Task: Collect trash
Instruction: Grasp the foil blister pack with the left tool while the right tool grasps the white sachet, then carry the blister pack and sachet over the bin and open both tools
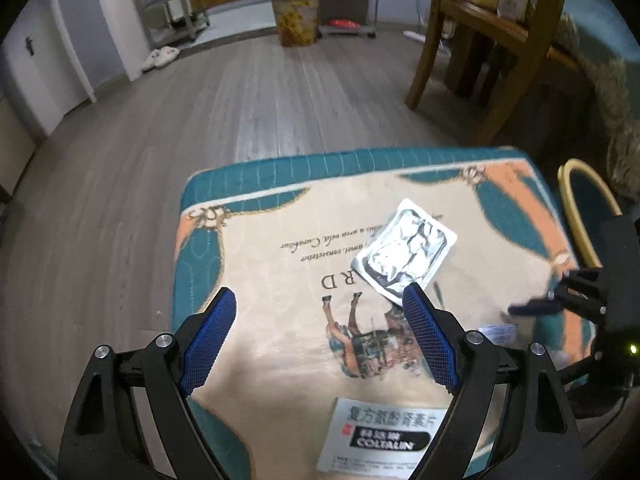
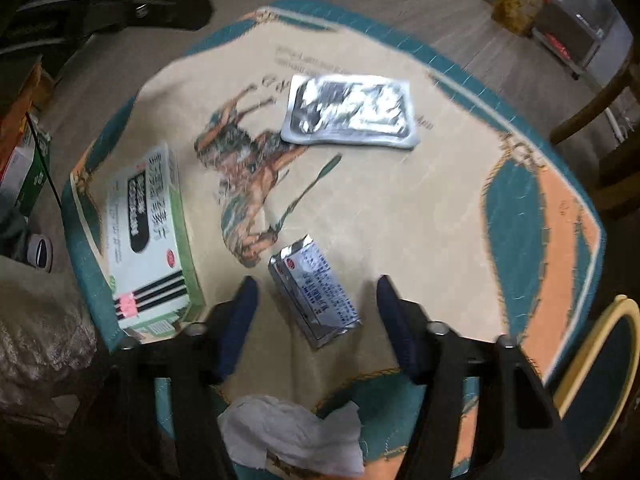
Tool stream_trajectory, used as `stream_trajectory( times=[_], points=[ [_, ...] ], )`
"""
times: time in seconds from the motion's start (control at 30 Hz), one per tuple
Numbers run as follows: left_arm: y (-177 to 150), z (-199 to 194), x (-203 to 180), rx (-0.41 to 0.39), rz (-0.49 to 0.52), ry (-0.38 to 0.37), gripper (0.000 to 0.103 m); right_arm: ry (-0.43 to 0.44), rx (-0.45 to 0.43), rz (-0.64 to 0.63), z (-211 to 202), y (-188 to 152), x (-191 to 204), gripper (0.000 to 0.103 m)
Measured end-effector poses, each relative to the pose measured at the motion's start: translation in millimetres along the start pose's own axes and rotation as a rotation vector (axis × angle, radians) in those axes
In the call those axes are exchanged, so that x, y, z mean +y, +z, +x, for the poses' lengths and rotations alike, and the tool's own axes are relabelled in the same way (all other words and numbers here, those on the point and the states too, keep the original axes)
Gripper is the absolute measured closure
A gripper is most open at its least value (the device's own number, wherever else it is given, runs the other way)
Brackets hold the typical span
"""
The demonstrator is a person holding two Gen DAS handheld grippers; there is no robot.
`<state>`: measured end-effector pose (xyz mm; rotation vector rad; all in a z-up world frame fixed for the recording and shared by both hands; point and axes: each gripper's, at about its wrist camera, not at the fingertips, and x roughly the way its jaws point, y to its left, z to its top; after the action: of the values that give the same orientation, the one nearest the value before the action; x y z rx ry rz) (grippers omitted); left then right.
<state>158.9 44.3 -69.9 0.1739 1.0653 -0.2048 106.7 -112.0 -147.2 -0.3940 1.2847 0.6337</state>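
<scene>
**Operator:** My right gripper (image 2: 316, 300) has its jaws apart, nothing pinched. The small foil sachet (image 2: 314, 292) lies flat on the cushion between the two blue pads, touching neither as far as I can tell. My left gripper (image 1: 320, 332) is spread wide and empty too, over the printed horse.

**Partner:** How will the sachet handle?

**Operator:** Light, thin and slick, I'd judge. It is a creased foil pouch with sealed edges and blue print. It sits at a slant to my fingers, so I'd close across its narrow width and expect it to buckle rather than resist. The cushion beneath looks soft, so pressing in a little should help the pads get under the edges.

**Partner:** What else is trash?

**Operator:** In the right view, a crumpled silver blister sheet (image 2: 350, 110) at twelve o'clock from the jaws: stiff at the rim, crinkly in the middle, best taken by an edge. A white-and-green medicine box (image 2: 148, 236) at nine o'clock, rigid card, light if empty. A soft white tissue (image 2: 292, 432) at six o'clock, hanging at the cushion's edge.

**Partner:** And the surface?

**Operator:** A quilted cushion (image 2: 512, 216), beige centre, teal and peach border. In the left view a full bin (image 1: 297, 16) stands far off at twelve o'clock on wood-look flooring.
</scene>
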Motion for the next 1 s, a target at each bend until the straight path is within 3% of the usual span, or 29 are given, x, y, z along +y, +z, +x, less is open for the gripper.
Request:
stream_trajectory(
  times=[0.13,0.33,0.43,0.53,0.63,0.73,1.0],
  points=[
    [5.4,19.6,-7.6,0.012,0.043,-0.005,0.018,0.017,-0.005,-0.008,-5.9,-4.1,-2.4,0.072],
    [18.0,47.3,-37.4,0.031,0.132,-0.061,0.017,0.039,-0.049,0.182,-42.8,-5.8,-42.5,0.072],
    [24.2,64.3,-59.3,0.039,0.223,-0.057,0.014,0.088,-0.099,0.306,-68.2,-9.3,-68.0,0.072],
    [27.5,79.5,-73.6,0.054,0.283,-0.057,0.010,0.104,-0.152,0.351,-84.6,-9.1,-81.9,0.072],
    [26.9,96.6,-84.5,0.095,0.330,-0.056,0.010,0.110,-0.150,0.373,-86.2,-10.4,-89.4,0.072],
    [25.6,103.8,-87.6,0.108,0.349,-0.051,0.007,0.110,-0.140,0.381,-83.2,-10.9,-90.9,0.072],
    [28.3,109.4,-74.1,0.136,0.248,-0.118,0.007,0.104,-0.162,0.387,-90.2,-15.8,-95.7,0.072]
  ],
)
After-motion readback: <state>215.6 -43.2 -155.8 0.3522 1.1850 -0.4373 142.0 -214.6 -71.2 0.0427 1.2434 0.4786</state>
